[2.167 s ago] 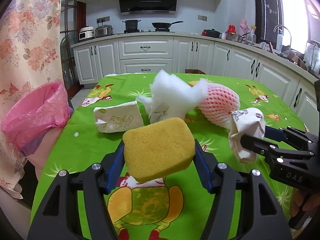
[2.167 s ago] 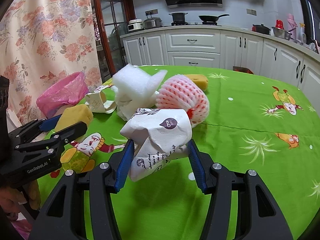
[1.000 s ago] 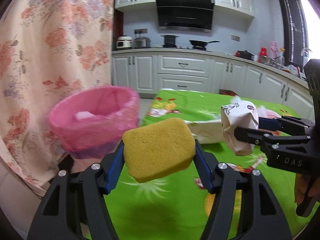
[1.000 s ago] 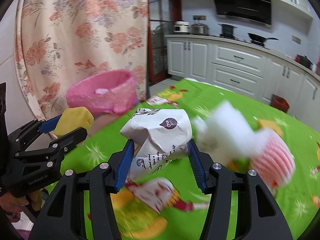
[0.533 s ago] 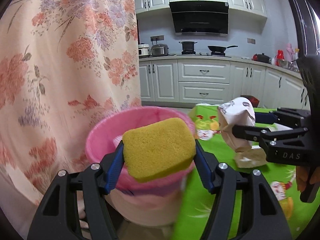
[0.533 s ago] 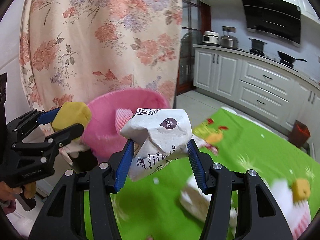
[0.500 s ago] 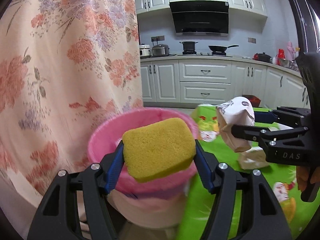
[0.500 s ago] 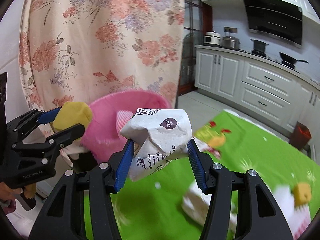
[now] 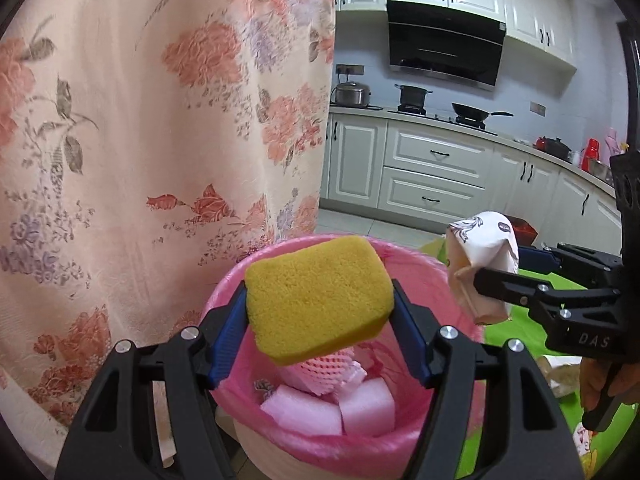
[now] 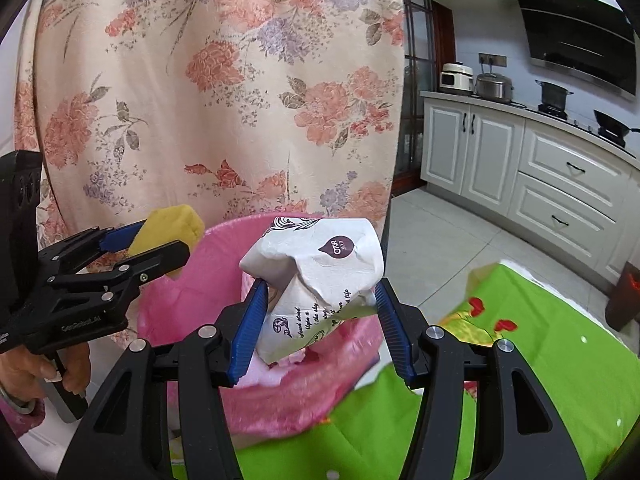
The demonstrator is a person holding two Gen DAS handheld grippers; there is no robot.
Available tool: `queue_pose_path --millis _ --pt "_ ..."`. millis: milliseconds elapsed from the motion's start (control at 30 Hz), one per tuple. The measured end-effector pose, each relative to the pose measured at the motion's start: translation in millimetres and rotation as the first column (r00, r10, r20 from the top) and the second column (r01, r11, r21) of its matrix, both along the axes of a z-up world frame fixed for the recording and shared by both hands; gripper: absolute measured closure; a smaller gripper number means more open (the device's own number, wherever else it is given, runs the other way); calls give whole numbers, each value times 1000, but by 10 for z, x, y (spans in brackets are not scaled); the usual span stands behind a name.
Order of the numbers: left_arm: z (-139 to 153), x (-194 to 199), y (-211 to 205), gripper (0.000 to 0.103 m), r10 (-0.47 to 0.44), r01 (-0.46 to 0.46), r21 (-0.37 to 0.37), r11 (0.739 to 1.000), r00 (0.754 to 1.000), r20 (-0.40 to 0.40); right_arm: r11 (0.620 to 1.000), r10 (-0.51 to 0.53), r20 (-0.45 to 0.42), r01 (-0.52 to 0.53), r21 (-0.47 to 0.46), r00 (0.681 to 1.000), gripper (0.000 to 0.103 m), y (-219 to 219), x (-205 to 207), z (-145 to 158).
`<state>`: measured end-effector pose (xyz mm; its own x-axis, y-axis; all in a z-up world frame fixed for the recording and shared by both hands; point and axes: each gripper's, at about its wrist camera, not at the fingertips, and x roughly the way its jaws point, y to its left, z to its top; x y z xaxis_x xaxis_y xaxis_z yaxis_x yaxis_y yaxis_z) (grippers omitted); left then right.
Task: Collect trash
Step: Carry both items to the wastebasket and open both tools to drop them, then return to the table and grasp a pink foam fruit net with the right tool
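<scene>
A yellow sponge (image 9: 316, 296) sits between the blue pads of my left gripper (image 9: 320, 304), whose jaws are opening; it hangs right over the pink-lined trash bin (image 9: 424, 276). My right gripper (image 10: 320, 300) is shut on a crumpled white paper cup (image 10: 320, 264) above the bin's (image 10: 192, 304) near rim. In the left wrist view the right gripper (image 9: 500, 268) and the cup (image 9: 484, 248) are just right of the bin. The right wrist view shows the left gripper (image 10: 160, 240) and sponge (image 10: 168, 224) at the bin's left rim. A pink foam net (image 9: 328, 368) and white foam blocks (image 9: 312, 412) lie inside.
A flowered curtain (image 9: 140, 140) hangs right behind the bin. The table with the green cloth (image 10: 540, 360) lies to the right, a paper scrap (image 9: 560, 372) on it. White kitchen cabinets (image 9: 432, 172) stand beyond a tiled floor. A hand (image 10: 44, 368) grips the left gripper's handle.
Both grippers have swung left from the table to the pink bin with their loads. The sponge now hangs over the bin's opening and the cup over its rim.
</scene>
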<state>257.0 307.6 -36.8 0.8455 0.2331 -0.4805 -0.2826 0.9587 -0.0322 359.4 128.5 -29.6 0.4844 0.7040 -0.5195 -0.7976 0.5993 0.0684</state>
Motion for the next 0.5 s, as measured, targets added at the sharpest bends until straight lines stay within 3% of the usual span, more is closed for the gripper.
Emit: queue_pose_path --millis 233,367,500 --pt "-79 -6 87 26 65 -65 36 997 998 -7 1000 16 0 -16 -5 1000 45 70 84 -95" --pt "-85 -123 72 20 87 -86 51 995 996 -14 1000 -1 -3 1 21 1000 40 -110 23 -56" --pt "-55 -354 -93 7 135 -135 68 989 991 0 999 -43 5 43 31 999 40 -431 -185 -4"
